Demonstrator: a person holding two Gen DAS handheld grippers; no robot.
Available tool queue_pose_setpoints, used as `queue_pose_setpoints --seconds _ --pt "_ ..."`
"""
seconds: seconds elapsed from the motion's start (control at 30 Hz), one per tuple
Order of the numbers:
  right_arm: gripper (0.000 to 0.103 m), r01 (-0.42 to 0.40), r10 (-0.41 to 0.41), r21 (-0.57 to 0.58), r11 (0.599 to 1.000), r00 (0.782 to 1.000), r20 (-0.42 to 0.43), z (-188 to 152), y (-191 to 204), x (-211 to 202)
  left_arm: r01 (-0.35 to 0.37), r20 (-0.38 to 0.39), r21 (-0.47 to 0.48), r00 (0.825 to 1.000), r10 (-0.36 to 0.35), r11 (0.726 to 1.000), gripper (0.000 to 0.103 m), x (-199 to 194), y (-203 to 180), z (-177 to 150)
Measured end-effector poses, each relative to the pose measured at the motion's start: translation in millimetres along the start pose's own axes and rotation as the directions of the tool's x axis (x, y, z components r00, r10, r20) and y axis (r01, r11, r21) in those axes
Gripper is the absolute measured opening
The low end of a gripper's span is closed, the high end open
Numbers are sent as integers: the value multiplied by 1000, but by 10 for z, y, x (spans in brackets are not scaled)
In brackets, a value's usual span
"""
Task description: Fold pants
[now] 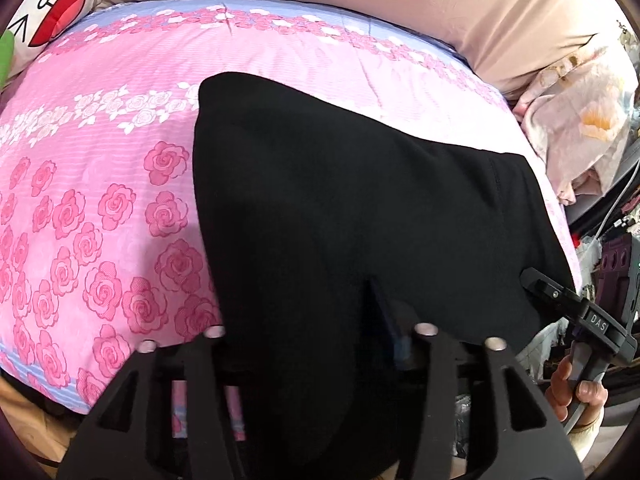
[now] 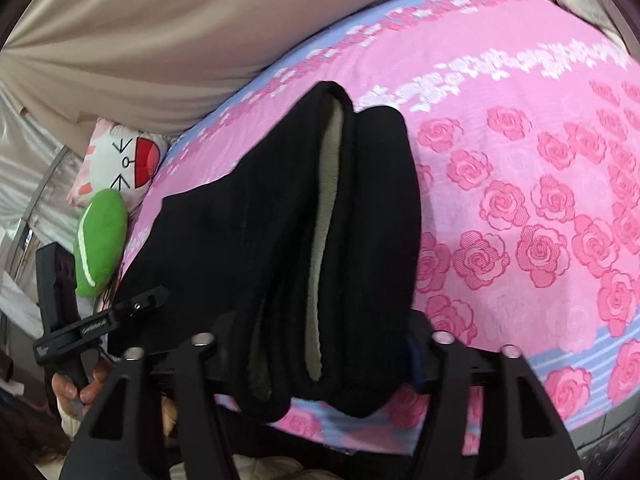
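Pink rose-print bedsheet (image 2: 520, 160); beige curtain (image 2: 160, 40) behind; cartoon-face pillow (image 2: 124, 160) touching a green plush (image 2: 100, 244).

The letters "DAS" stand in white on the black body of the right hand-held gripper (image 1: 532, 282), seen from the left wrist. A white marking on the left hand-held gripper (image 2: 160, 294) is too blurred to read.

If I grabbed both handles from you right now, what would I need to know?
Left tongs: appear shut on the near edge of the black pants.
Right tongs: fabric bunched between them, grip unclear.
Pants lie on the pink rose bedspread, already doubled over; pale lining shows between layers.
Left to do: likely lay the fold flat, smooth it, then let go.
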State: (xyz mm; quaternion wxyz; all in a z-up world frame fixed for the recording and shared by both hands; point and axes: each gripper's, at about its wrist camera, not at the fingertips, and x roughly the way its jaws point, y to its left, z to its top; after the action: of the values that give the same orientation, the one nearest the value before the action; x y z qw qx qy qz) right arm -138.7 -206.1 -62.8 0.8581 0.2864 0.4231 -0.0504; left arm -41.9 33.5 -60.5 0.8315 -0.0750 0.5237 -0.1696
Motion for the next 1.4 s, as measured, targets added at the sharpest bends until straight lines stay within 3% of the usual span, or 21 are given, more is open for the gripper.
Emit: queue_pose_setpoints --seconds 0.1,0.2,0.23,0.27,0.3,0.33,0.4,0.57,0.93,1.13,1.3,1.4 --pt "71 -26 26 13 1000 1000 5 11 -35 25 -20 8 -24 1000 20 1000 76 65 34 17" --pt "73 -17 17 4 1000 1000 5 16 0 39 21 -3 -61 1000 -22 998 79 106 123 18" --pt "70 -14 14 0 1000 1000 5 17 12 45 31 -3 -65 1000 -31 997 77 115 124 24" --pt "60 -14 14 -4 1000 1000 4 16 26 46 51 -3 -61 999 -51 997 69 107 114 28" --pt "49 -22 22 0 1000 1000 4 17 22 37 86 -4 -63 996 -86 994 53 92 105 31" --pt "45 -37 37 3 999 999 6 9 41 1 93 0 -66 996 -94 993 41 55 98 33" --pt "38 -47 47 -7 999 999 18 -15 97 -100 98 24 -56 995 -97 994 32 -70 81 45" --pt "36 -80 82 -66 995 996 30 -78 303 -397 151 53 -39 987 -149 988 27 -378 44 34" --pt "36 -121 147 -208 971 983 113 -184 766 -1187 200 169 129 961 -221 971 26 -1249 -218 -105" --pt "36 -120 192 -303 946 956 223 -78 1066 -1627 205 285 205 923 -259 957 27 -1741 -359 1" --pt "36 -114 238 -374 921 921 307 152 1291 -1869 167 396 275 878 -270 947 27 -2114 -489 216" --pt "36 -101 262 -414 904 898 352 319 1411 -1987 129 466 316 842 -272 940 27 -2317 -578 400"
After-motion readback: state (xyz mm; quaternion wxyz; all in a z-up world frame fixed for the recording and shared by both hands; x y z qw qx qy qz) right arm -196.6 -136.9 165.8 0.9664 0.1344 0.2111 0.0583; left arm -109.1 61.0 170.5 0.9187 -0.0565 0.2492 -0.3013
